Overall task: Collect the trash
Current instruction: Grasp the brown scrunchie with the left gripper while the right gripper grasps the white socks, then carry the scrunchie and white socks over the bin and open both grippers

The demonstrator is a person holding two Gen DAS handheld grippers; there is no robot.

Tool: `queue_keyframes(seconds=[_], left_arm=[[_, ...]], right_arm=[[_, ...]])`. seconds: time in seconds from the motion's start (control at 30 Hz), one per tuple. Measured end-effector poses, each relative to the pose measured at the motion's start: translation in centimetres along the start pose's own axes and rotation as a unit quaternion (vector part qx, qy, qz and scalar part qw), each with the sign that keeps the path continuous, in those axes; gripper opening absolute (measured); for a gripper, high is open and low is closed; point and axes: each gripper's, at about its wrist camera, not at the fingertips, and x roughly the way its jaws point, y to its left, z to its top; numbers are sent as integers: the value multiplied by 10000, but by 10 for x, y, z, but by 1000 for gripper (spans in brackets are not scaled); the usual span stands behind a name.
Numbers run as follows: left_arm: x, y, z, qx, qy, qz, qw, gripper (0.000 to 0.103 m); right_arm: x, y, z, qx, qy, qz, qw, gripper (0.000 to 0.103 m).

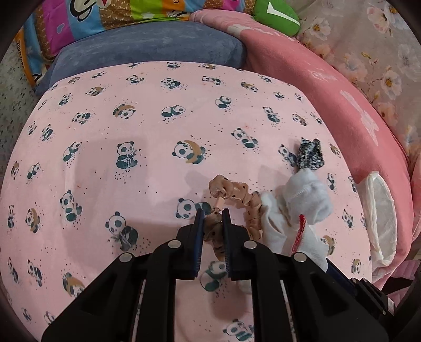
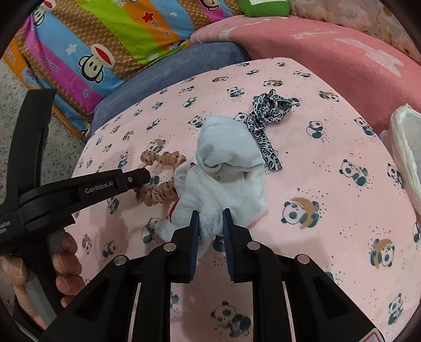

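1. Where the two grippers work, the surface is a bed with a pink sheet printed with small pandas; the sheet lies mostly flat and smooth.
2. At the far end of the sheet lies a blue-grey cushion, and behind it a striped pillow in bright colours with cartoon monkey faces.
3. Along the right side a pink blanket is bunched up, with a floral cover beyond it and a green cushion near the top.
4. On the left, beside the bed, a speckled floor is visible.
5. The left gripper is nearly closed and pinches a tan scrunchie, which curls on the sheet just left of the white cloth.
6. The right gripper is also nearly closed, and its pads press the near end of a white cloth, which is heaped in the middle of the sheet.
7. A leopard-print band lies on the sheet just behind the white cloth, free of both grippers.
8. A white bag stands open at the right edge of the bed, against the blanket.
9. A hand holds the handle of the left gripper.
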Motion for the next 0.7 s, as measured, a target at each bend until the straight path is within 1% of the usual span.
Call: queue_keyframes(seconds=[0.07, 0.1, 0.2, 0.4, 0.5, 0.7], left_arm=[[-10, -11, -4, 75, -79, -53, 9999, 13], [-17, -17, -5, 126, -132, -84, 9998, 13], [-35, -32, -6, 239, -274, -175, 9992, 13], [-63, -68, -7, 551, -543, -318, 9965, 13], [-74, -85, -8, 696, -650, -383, 9947, 13], [-89, -125, -11, 1065, -798, -529, 9897, 13]], right_arm=[[-16, -1, -3, -19, -149, 47, 9999, 18], [-30, -1, -3, -12, -289, 73, 9996, 18], [-50, -4, -7, 12, -493, 108, 9987, 18], [-106, -16, -4, 171, -1036, 102, 9944, 18], [-123, -24, -1, 259, -1196, 92, 9924, 18], [-163, -48, 4, 438, -1525, -64, 9873, 18]])
